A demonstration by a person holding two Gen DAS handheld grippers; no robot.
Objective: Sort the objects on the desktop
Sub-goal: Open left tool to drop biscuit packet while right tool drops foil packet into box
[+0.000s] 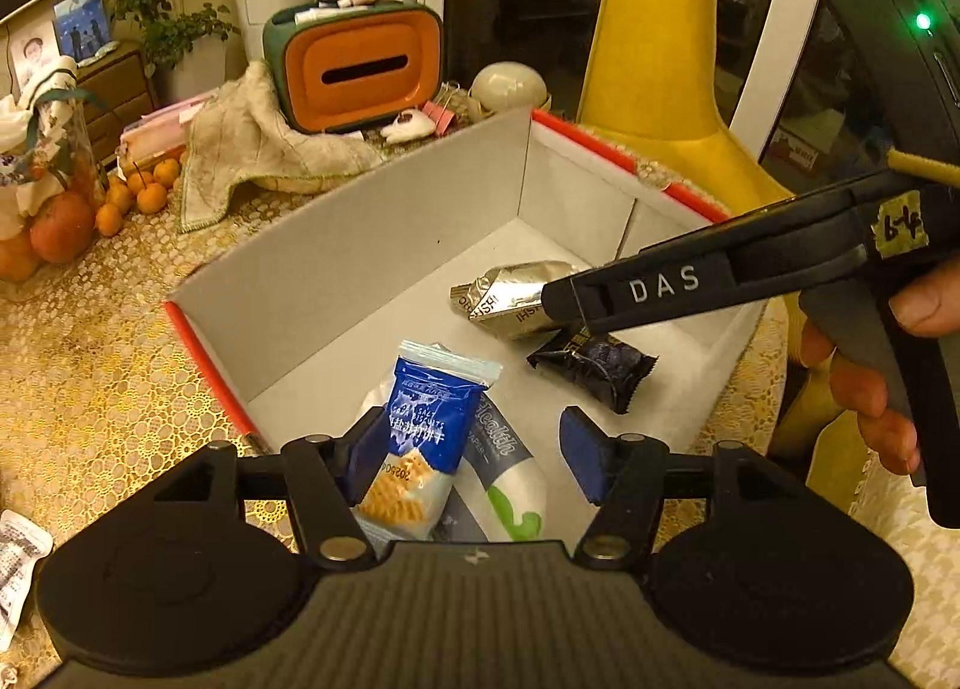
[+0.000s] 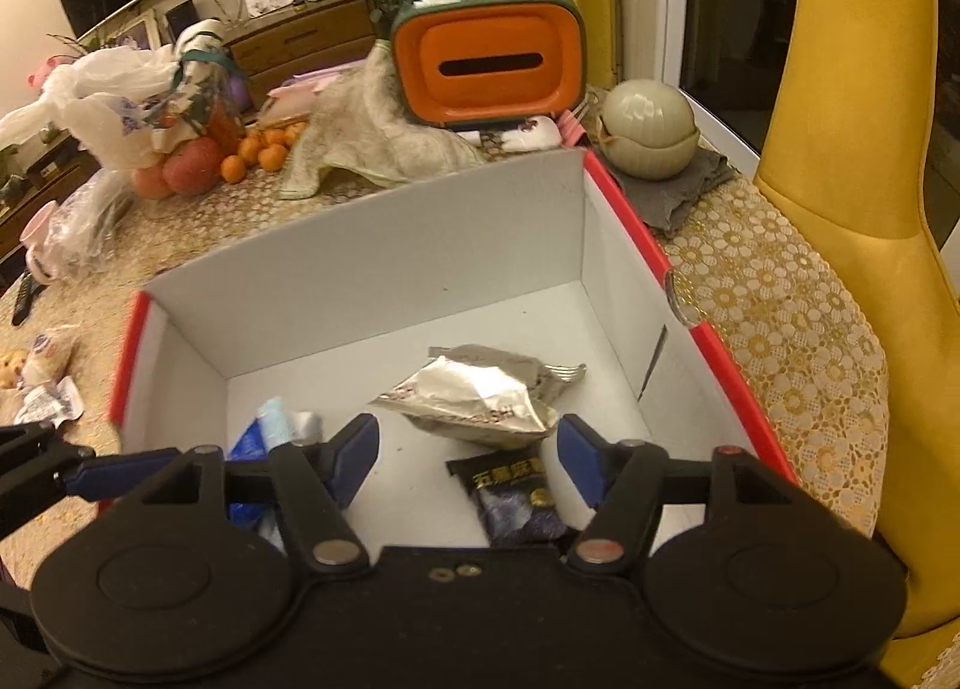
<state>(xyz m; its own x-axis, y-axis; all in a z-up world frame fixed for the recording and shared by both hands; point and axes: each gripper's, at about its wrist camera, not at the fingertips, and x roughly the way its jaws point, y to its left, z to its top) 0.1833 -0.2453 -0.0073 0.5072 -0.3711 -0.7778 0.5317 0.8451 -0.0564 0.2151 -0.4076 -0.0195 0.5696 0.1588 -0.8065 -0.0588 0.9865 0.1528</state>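
Your right gripper (image 2: 468,464) hangs over the near edge of the red-rimmed box (image 2: 624,209), fingers spread wide w/ nothing between the blue pads (image 2: 354,458). Inside the box: silver foil pouch (image 2: 474,395) at centre, crumpled; black snack packet (image 2: 519,500) just in front of it, near your right pad; blue biscuit pack (image 2: 252,449) at lower left, partly hidden behind your left finger. The left gripper (image 2: 108,470) enters from the left edge; its grip state can't be read here. Behind the box: orange tissue holder (image 2: 489,68), beige cloth (image 2: 372,143), small oranges (image 2: 264,152), lidded bowl (image 2: 651,128) on a grey rag. Yellow chair (image 2: 864,149) at right.
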